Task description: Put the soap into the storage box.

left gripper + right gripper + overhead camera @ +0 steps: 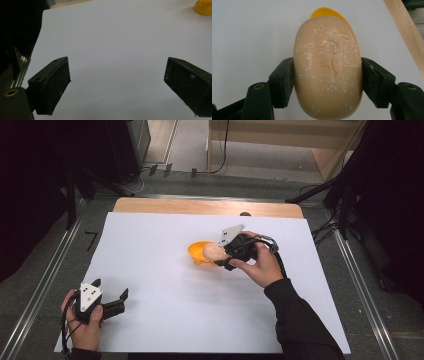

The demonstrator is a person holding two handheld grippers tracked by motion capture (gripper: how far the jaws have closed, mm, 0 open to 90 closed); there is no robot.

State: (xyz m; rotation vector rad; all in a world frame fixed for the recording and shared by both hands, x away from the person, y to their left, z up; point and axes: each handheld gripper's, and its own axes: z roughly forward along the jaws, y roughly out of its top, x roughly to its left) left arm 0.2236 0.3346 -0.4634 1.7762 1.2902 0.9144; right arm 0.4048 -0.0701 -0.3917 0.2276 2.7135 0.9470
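Nearest the person, well down-left of the orange bowl (199, 252), the left gripper (111, 295) rests on the white sheet (165, 310) with jaws spread wide, nothing between them. Farther off, the right gripper (223, 255) clamps a pale bun (327, 67) (dusted with white flecks) just above the bowl's rim.

White paper sheet (165, 320) covering wooden table (200, 207), metal rails (45, 285) alongside, grey floor (250, 182)
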